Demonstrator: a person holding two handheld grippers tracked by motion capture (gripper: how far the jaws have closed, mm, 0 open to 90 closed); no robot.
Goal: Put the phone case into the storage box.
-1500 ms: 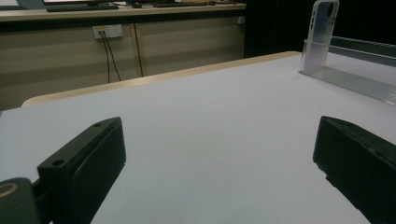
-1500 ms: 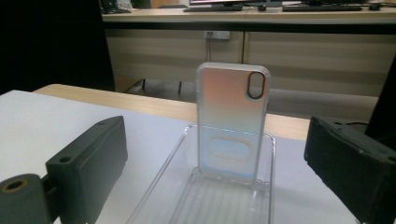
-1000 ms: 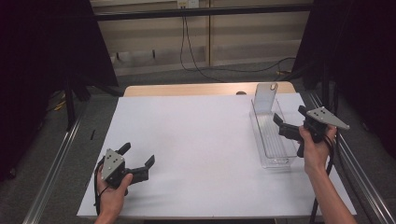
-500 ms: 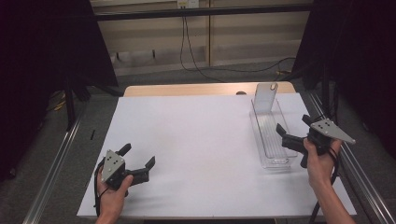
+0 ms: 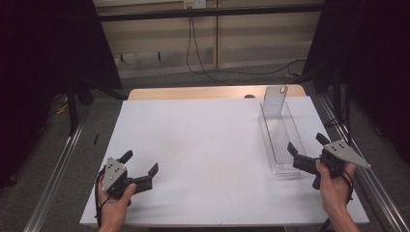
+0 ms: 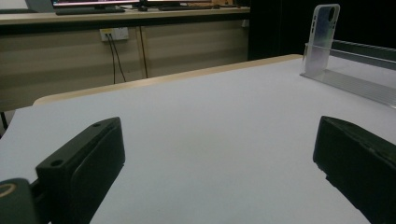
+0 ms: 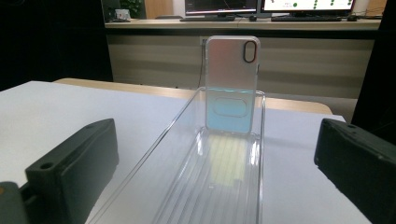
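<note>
A long clear plastic tray (image 5: pixel 281 137) lies on the right of the white table, its length running away from me. A translucent phone case (image 5: pixel 274 99) stands upright at its far end. My right gripper (image 5: pixel 306 143) is open, just off the tray's near end and pointing along it. The right gripper view looks down the tray (image 7: pixel 261 154) to the phone case (image 7: pixel 232 84), with nothing between the jaws of the right gripper (image 7: pixel 215 179). My left gripper (image 5: pixel 141 162) is open and holds nothing, low over the front left of the table. Its view shows the tray (image 6: pixel 359 86) and case (image 6: pixel 323 37) far to the right.
The white table top (image 5: pixel 203 140) spreads between the two grippers. Metal rails (image 5: pixel 53 169) run along both sides of the table. A wooden strip (image 5: pixel 193 93) edges the far side, with cables on the floor beyond.
My right gripper has drawn back toward the person, from beside the tray to its near end. The left gripper has hardly moved.
</note>
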